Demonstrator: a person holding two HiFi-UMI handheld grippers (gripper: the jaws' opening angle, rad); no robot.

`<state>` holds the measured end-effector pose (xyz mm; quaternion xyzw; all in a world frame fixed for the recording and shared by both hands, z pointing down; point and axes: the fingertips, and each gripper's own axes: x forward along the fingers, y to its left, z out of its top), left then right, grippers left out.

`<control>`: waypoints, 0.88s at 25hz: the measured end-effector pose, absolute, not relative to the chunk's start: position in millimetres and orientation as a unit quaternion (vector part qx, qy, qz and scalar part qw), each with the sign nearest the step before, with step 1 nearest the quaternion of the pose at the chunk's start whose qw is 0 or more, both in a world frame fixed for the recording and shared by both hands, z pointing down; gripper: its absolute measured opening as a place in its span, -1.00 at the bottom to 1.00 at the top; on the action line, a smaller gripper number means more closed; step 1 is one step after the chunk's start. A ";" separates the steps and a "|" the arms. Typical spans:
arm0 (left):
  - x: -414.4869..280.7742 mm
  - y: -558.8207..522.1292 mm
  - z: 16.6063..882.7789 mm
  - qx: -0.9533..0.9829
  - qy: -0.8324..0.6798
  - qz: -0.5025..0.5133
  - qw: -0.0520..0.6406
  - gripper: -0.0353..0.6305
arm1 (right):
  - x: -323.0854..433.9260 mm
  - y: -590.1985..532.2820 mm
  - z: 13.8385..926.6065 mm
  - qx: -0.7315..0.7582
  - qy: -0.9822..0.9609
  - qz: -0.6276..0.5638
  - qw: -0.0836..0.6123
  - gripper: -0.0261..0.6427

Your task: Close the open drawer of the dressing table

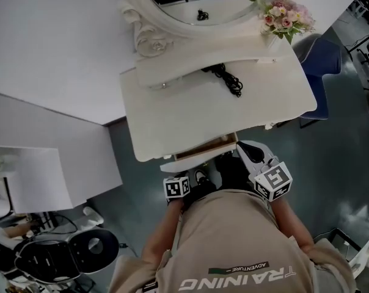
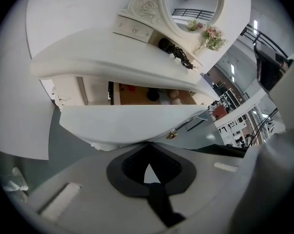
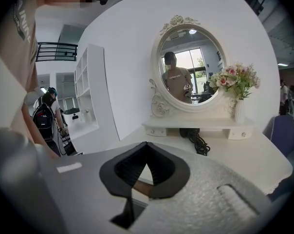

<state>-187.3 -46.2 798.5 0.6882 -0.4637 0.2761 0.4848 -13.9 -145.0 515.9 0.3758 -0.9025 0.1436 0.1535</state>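
The white dressing table (image 1: 172, 112) stands in front of me with its front drawer (image 1: 204, 148) pulled partly out, the wooden inside showing. In the left gripper view the drawer's white front panel (image 2: 127, 123) fills the middle, with a small brass knob (image 2: 172, 135) at its lower right and a few small items inside. My left gripper (image 2: 148, 143) is shut and empty, its tips right at the panel's lower edge. My right gripper (image 3: 146, 144) is shut and empty too, held above the tabletop's front edge at the drawer's right end (image 1: 253, 154).
On the table are an oval mirror (image 1: 190, 5), a flower vase (image 1: 285, 17) and a black corded device (image 1: 226, 78). A blue chair (image 1: 324, 60) stands at the right. White shelving (image 1: 32, 176) and an office chair base (image 1: 62, 255) are at the left.
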 end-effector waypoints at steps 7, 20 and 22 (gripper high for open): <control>-191.8 -71.3 797.7 0.673 -0.483 0.283 0.483 -0.84 | -6.1 -183.0 513.9 0.354 -0.910 0.140 0.162 -0.91; -202.2 -119.2 794.3 0.655 -0.519 0.268 0.480 -0.84 | -5.5 -232.2 520.6 0.330 -0.916 0.147 0.176 -0.91; -203.6 -125.9 794.2 0.652 -0.525 0.262 0.481 -0.84 | -5.6 -238.3 521.8 0.327 -0.916 0.147 0.178 -0.91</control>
